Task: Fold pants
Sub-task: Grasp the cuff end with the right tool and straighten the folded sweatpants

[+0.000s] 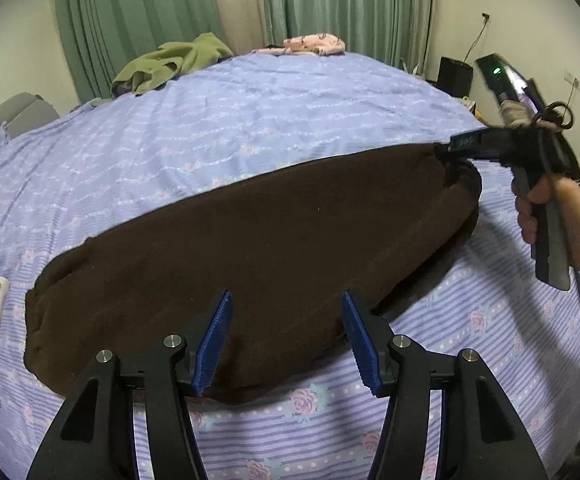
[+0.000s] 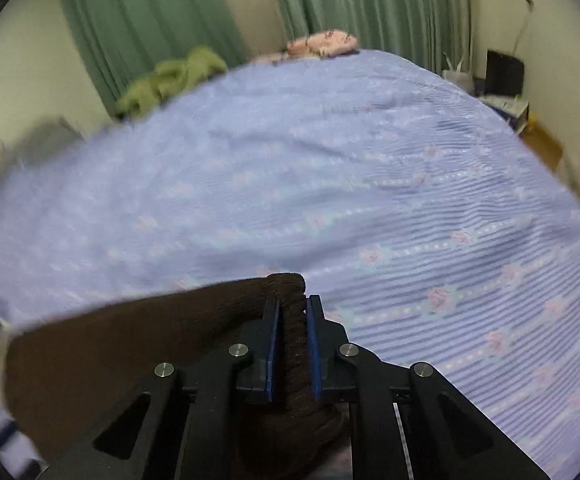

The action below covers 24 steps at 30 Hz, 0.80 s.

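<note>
Here we have the brown pants (image 1: pixel 250 248) lying on the bed (image 1: pixel 250 112), stretched in a long band that runs from our left side across to our right, so their long axis crosses in front of us rather than pointing away. Our right tongs (image 2: pixel 293 344) are clamped on a bunched end of the pants at the right, that end raised a little off the striped sheet. Our left tongs (image 1: pixel 286 344) stand wide apart with nothing between them, hovering above the near edge of the cloth, about the middle of its length. The far left end lies flat and free, nearer to the left tongs than to the right. We judge that the coming fold turns on this: the held right end must travel leftward along the long axis toward the free end.
</note>
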Motion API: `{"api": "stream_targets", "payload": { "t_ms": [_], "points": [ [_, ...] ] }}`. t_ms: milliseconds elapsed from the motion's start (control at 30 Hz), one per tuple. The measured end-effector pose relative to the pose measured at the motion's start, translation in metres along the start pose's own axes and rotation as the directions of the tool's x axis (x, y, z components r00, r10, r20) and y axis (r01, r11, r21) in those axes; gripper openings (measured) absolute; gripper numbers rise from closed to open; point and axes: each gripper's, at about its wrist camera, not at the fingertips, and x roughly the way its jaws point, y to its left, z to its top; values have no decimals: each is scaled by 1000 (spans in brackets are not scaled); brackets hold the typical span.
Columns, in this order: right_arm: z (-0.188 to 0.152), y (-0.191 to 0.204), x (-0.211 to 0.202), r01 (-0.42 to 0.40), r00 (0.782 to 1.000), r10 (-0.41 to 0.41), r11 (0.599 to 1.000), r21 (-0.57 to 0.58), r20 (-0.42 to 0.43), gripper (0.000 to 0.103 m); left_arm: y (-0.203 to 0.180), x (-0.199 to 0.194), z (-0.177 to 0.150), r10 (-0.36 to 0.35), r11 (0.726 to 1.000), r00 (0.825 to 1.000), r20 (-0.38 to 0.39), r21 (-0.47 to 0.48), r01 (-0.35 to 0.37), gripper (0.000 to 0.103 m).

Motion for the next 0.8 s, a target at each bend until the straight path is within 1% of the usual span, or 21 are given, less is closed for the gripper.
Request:
{"api": "stream_targets", "payload": {
  "t_ms": [67,100,167,200,233,267,300,333,367,400,467,567,600,633,700,767,800],
  "points": [
    [-7,0,13,43,999,-44,998,-39,-26,13,-1,2,-1,2,1000,1000,-3,1,-2,56],
    [-8,-2,13,48,998,-49,998,-38,-33,13,-2,3,-1,1,1000,1000,-6,6,-1,56],
    [-8,-7,-3,20,1000,-20,999,-28,-12,16,-2,0,-1,-3,1000,1000,-2,18,3,56],
    [-9,-8,-19,1,1000,-1,1000,-21,27,31,-3,-3,0,-1,1000,1000,7,21,1,56],
    [-7,-11,-35,0,998,1,1000,-8,61,52,-2,-6,1,1,1000,1000,22,21,-2,56],
    [-7,-13,-54,15,994,-17,1000,16,110,62,-2,-10,3,7,1000,999,36,16,-7,57],
    [-9,-17,-76,32,984,-40,998,50,171,80,-2,-13,5,11,1000,999,46,10,-12,58],
    [-14,-23,-96,27,971,-50,995,100,236,87,-1,-16,7,11,1000,998,58,0,-11,58],
    [-17,-28,-104,12,964,-47,991,131,261,88,-2,-18,10,8,1000,998,68,-8,-7,58],
    [-24,-34,-112,-28,962,-22,983,180,272,88,-2,-20,12,4,1000,997,74,-13,-3,58],
    [-35,-44,-108,-99,970,35,960,261,241,88,-5,-22,17,-3,1000,996,88,-13,4,58],
    [-59,-57,-83,-181,978,122,896,407,167,88,-9,-21,21,5,1000,995,95,1,-5,58],
    [-68,-61,-72,-215,975,164,861,462,148,88,-10,-21,22,8,1000,995,97,4,-9,58],
    [-73,-63,-64,-234,972,189,835,499,139,88,-10,-19,23,12,1000,995,98,4,-12,58],
    [-82,-67,-47,-244,969,213,787,567,122,88,-9,-17,24,8,1000,995,94,-3,-8,58],
    [-87,-70,-34,-253,966,229,764,593,117,88,-8,-13,26,4,1000,996,85,-18,-2,58],
    [-88,-71,-27,-270,961,247,748,606,124,88,-7,-11,26,-1,1000,997,79,-29,4,58]
  ]
}}
